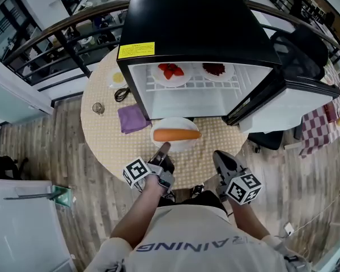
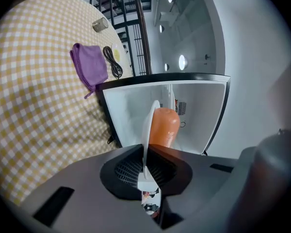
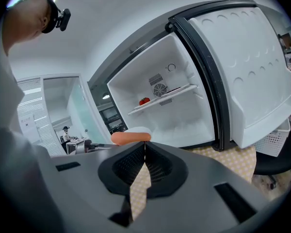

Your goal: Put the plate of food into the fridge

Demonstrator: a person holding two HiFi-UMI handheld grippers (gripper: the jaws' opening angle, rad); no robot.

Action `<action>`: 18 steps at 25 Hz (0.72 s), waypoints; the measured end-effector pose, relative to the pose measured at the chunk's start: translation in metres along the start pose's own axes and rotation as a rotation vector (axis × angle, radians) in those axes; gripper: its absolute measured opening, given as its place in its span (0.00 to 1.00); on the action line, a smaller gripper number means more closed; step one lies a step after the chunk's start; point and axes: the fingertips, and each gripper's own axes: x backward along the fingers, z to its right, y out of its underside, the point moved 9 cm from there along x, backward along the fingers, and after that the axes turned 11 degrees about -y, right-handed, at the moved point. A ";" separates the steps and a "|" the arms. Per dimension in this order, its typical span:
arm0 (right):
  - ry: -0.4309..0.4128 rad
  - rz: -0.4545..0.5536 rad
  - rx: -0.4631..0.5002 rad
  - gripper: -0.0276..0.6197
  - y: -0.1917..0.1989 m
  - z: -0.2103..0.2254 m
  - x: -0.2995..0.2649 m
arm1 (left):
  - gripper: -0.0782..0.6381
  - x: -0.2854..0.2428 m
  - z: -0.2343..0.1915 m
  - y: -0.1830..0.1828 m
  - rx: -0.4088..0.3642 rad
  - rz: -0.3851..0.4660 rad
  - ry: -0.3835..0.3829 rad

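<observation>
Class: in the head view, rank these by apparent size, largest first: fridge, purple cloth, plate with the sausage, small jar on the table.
1. Fridge, by far.
2. Plate with the sausage, possibly lifted nearer the camera, so its lead over the cloth is unsure.
3. Purple cloth.
4. Small jar.

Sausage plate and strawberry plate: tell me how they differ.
The sausage plate is outside the fridge, its rim pinched by the left claw; the strawberry plate rests on the fridge shelf, untouched. The sausage plate carries one long orange sausage; the strawberry plate holds red strawberries. Both are white.
</observation>
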 end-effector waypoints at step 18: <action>-0.104 -0.120 -0.031 0.08 -0.001 0.046 -0.010 | 0.15 -0.127 -0.014 -0.034 0.120 0.281 -0.086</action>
